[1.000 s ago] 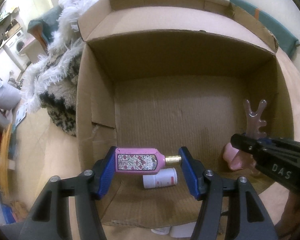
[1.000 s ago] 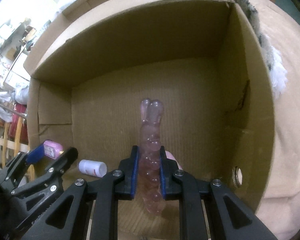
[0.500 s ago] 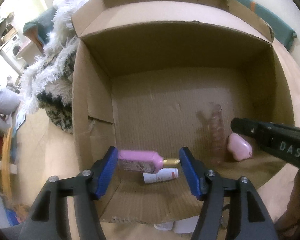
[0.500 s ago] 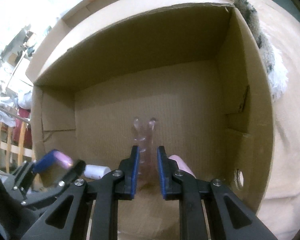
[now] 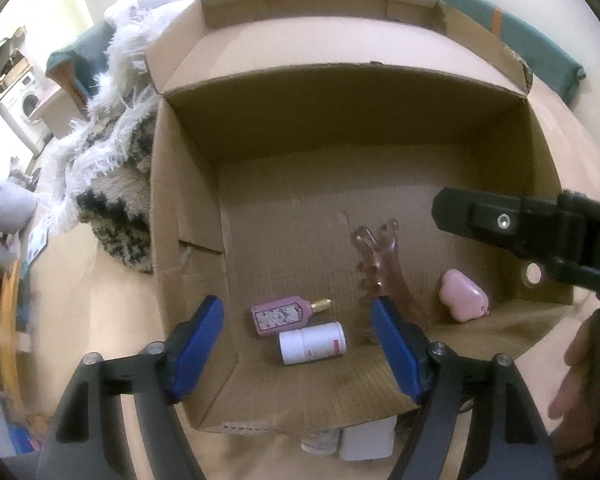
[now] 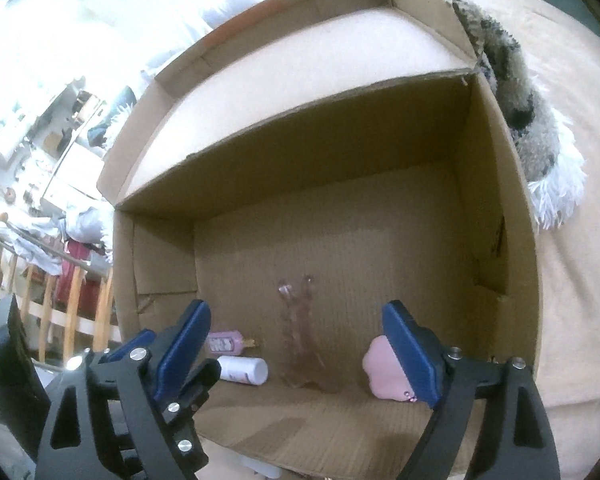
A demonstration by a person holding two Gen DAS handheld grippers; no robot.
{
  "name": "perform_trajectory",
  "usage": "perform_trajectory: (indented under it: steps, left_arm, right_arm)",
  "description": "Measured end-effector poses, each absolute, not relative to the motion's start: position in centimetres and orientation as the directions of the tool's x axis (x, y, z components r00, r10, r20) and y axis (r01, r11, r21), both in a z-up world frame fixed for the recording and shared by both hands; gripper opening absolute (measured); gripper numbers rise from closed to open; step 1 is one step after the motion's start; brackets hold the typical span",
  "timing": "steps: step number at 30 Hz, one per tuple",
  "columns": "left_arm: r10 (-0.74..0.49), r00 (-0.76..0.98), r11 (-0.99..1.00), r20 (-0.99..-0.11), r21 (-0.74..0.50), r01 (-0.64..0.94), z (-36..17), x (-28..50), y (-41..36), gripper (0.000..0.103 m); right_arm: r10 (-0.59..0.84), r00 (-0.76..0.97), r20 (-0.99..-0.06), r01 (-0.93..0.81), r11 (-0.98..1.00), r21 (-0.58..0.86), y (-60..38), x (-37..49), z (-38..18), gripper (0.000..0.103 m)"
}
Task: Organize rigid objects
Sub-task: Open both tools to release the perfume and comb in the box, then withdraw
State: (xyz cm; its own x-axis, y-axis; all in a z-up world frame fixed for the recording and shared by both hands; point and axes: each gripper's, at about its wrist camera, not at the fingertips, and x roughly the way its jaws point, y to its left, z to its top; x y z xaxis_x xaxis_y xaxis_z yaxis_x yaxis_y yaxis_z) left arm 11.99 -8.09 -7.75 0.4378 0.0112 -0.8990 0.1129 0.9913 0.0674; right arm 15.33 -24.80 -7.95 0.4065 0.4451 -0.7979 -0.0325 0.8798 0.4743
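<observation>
Both my left hand-held gripper and right hand-held gripper opening, empty; pink perfume bottle, lower centre of cardboard box, likely glass, slick, fragile: grip flat body, not cap.

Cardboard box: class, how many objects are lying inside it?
4. On the box floor near the front: a pink perfume bottle, a white bottle beside it, a clear pink hair clip, and a pink case. The grippers may hide others.

Far half of the box floor lies bare, open from above. Near the front wall sit a perfume bottle, a white bottle, a clear pink piece and a pink case, gaps between them narrow.
</observation>
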Motion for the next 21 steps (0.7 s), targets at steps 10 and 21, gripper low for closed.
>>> perform_trajectory:
  steps: [10,21]
  left_arm:
    - [0.002,0.479,0.996,-0.878,0.045,0.079,-5.9,11.2,-6.7,0.074]
    - [-0.048,0.477,0.999,-0.877,-0.030,0.045,-5.1,7.8,-4.4,0.074]
  right_arm:
    - [0.442,0.434,-0.785,-0.026,0.877,0.480,-24.4,14.6,-7.4,0.093]
    - [0.419,0.470,-0.777,0.004,0.879,0.477,-25.6,11.1,-5.9,0.093]
